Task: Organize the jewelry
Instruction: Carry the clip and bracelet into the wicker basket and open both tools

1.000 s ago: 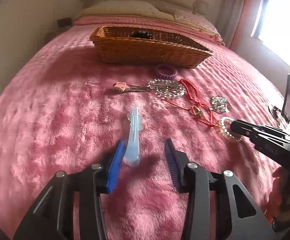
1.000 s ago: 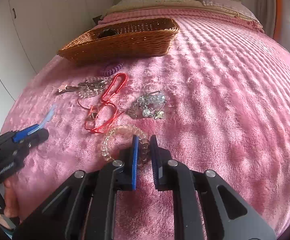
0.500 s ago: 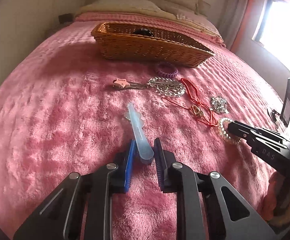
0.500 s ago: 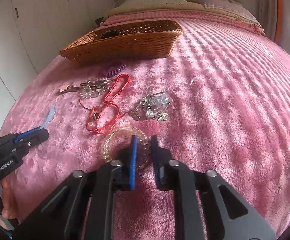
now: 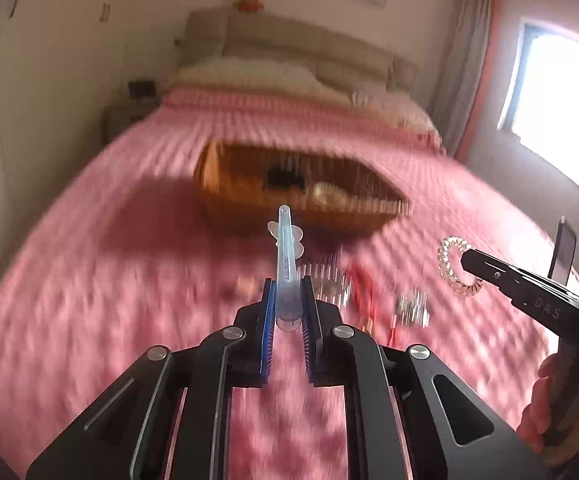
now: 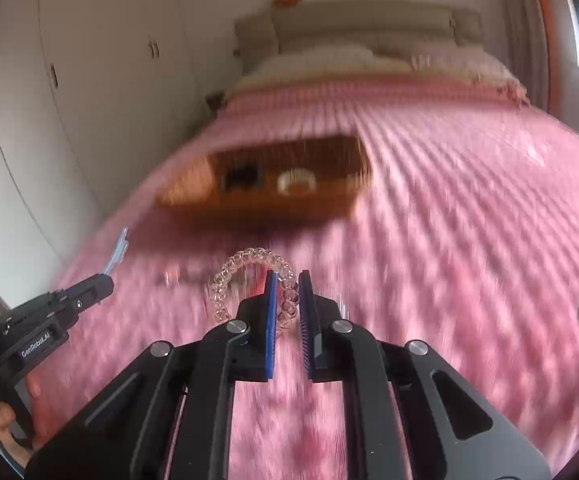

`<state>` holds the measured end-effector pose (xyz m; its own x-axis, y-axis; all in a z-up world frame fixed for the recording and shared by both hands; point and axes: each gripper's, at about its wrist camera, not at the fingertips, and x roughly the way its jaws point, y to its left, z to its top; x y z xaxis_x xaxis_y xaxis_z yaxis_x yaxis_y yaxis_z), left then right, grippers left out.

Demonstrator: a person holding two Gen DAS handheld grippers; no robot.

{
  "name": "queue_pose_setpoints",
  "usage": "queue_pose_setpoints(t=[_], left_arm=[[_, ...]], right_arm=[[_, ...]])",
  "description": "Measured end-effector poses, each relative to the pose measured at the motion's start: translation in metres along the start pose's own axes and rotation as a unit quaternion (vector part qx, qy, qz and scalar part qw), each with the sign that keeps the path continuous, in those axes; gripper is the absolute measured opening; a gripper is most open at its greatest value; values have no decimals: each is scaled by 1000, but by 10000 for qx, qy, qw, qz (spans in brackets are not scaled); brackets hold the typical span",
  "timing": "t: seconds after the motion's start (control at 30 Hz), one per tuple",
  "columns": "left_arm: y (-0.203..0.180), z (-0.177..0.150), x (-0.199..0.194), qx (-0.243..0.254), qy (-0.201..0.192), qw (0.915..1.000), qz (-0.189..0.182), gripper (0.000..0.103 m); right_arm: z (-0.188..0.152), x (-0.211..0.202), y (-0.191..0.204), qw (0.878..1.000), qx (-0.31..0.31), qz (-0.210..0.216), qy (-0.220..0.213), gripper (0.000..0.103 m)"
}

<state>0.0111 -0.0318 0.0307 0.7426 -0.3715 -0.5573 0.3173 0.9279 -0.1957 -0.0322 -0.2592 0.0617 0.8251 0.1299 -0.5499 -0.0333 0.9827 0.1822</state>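
My left gripper (image 5: 288, 284) has its jaws closing on a translucent blue hair clip (image 5: 285, 248), which sticks out forward between the pads, lifted above the pink bedspread. My right gripper (image 6: 287, 276) is shut on a clear coiled bracelet (image 6: 245, 258), also lifted off the bed. In the left wrist view the right gripper (image 5: 467, 258) carries that bracelet (image 5: 447, 264) at the right. In the right wrist view the left gripper (image 6: 103, 280) holds the clip (image 6: 117, 248) at the left. A wicker basket (image 5: 257, 212) lies ahead, blurred, holding a black item and a pale ring.
Blurred on the bedspread below lie a red cord (image 5: 359, 280), a silver piece (image 5: 411, 308), a beaded ring (image 5: 329, 284) and a pink clip (image 5: 245, 286). A dark upright device (image 5: 563, 252) stands at the right. Wardrobe doors (image 6: 49, 80) line the left.
The left jaws closed on the blue clip. Both grippers then rose off the bed with the clip and the bracelet, and the views tipped up toward the headboard.
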Motion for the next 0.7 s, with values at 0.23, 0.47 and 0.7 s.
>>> queue_pose_setpoints(t=[0.23,0.47,0.7], left_arm=[[-6,77,50,22,-292,9995,78,10],[9,115,138,-113,179,9995,225,10],[27,111,191,-254,722,9966,297,10]], right_arm=[[76,56,8,9991,-258,-249,-245,9],[116,160,-14,9977,-16,-371,575,9],[105,219,-23,9894,-19,-620,1317,9]])
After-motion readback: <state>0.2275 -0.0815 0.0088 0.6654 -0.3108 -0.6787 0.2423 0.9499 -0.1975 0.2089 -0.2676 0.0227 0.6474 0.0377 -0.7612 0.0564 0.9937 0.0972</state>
